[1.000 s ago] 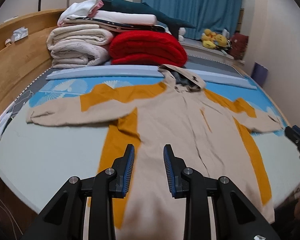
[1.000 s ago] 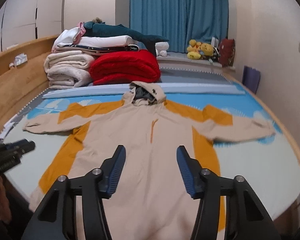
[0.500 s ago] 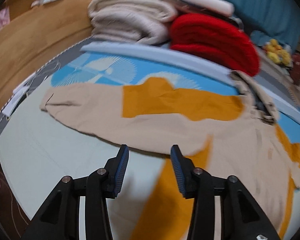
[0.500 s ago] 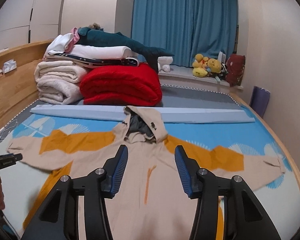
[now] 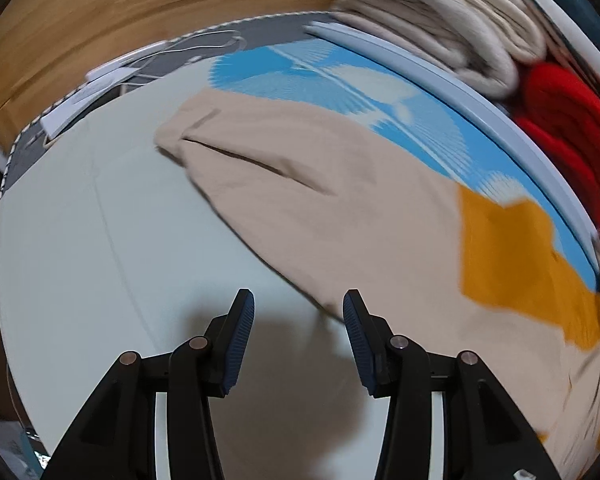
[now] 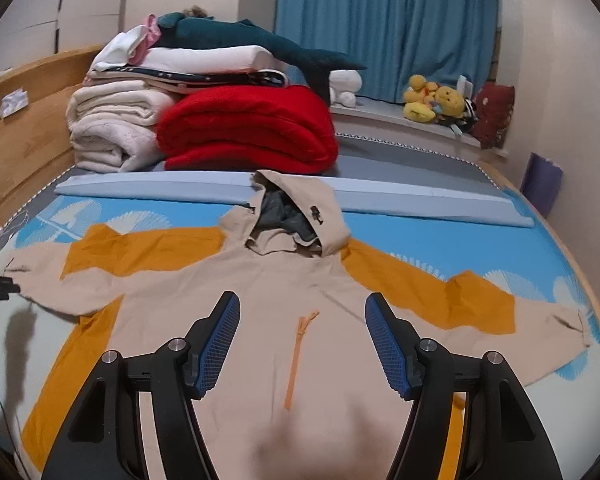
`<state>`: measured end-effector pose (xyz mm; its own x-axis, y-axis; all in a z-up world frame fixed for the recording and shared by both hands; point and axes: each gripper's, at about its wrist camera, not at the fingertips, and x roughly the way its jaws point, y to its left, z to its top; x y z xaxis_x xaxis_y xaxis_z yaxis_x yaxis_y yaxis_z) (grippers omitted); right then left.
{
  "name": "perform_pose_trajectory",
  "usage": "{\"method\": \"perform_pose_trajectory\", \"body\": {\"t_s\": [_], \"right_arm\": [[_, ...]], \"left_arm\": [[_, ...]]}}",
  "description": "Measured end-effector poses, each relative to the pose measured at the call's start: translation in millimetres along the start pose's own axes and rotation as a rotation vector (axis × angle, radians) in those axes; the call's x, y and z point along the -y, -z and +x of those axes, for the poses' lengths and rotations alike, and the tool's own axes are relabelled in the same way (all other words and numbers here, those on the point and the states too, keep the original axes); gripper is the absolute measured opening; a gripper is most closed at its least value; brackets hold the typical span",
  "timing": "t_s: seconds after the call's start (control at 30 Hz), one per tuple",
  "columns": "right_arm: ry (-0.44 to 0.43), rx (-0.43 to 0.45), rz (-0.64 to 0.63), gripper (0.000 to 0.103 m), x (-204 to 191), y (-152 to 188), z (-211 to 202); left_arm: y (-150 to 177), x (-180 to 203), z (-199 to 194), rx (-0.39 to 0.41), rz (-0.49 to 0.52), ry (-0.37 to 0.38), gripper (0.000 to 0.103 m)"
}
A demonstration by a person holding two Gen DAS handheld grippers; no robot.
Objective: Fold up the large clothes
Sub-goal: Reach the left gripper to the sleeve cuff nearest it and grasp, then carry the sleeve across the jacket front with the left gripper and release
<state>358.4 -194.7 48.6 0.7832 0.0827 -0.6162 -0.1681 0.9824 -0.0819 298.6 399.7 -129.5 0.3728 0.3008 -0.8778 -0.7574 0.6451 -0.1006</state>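
Observation:
A beige hooded jacket (image 6: 300, 280) with orange panels lies spread flat, front up, on the bed, both sleeves stretched out sideways. Its left sleeve (image 5: 300, 200) runs across the left wrist view and ends in a cuff (image 5: 176, 136). My left gripper (image 5: 298, 320) hangs open just above the pale sheet, by the sleeve's lower edge, with nothing between its jaws. It also shows at the left edge of the right wrist view as the left gripper (image 6: 4, 286), held by a hand. My right gripper (image 6: 302, 320) hovers over the chest below the hood (image 6: 296, 216). Its jaws are opening and empty.
Folded cream blankets (image 6: 112, 128), a red blanket (image 6: 248, 128) and a plush shark (image 6: 240, 36) are piled at the bed's far end behind a pale blue strip (image 6: 420, 200). A wooden bed frame (image 5: 140, 20) and cables (image 5: 148, 72) line the left side. Plush toys (image 6: 436, 104) sit by the curtain.
My left gripper swung left and down from the jacket's body to the left sleeve, and its jaws widened. My right gripper moved forward over the chest and opened wider.

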Motion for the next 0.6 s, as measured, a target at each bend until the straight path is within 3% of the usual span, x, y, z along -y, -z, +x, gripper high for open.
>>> {"method": "perform_pose_trajectory", "body": {"t_s": [0.17,0.3,0.4,0.43,0.5,0.6], "right_arm": [[0.005,-0.005,0.008,0.066,2,-2,10],[0.016,-0.023,-0.006,0.066,-1,-3,18],[0.007,-0.065,-0.004,0.066,-3,0,29],[-0.013,-0.094,0.014,0.066,-1,2,34],[-0.057,-0.145,0.045,0.065,1,5,43],[-0.107,-0.197,0.066,0.06,2,7,53]], "left_arm": [[-31,-33,28,0.009,-0.086,0.015,0.049],[-47,-68,53,-0.027,-0.259,0.072,0.048],[-50,-80,62,-0.038,-0.334,0.121,0.045],[-51,-80,62,-0.025,-0.329,0.128,0.042],[-54,-77,64,-0.024,-0.303,0.158,0.0],[-56,-70,52,0.014,-0.287,0.151,0.0]]}}
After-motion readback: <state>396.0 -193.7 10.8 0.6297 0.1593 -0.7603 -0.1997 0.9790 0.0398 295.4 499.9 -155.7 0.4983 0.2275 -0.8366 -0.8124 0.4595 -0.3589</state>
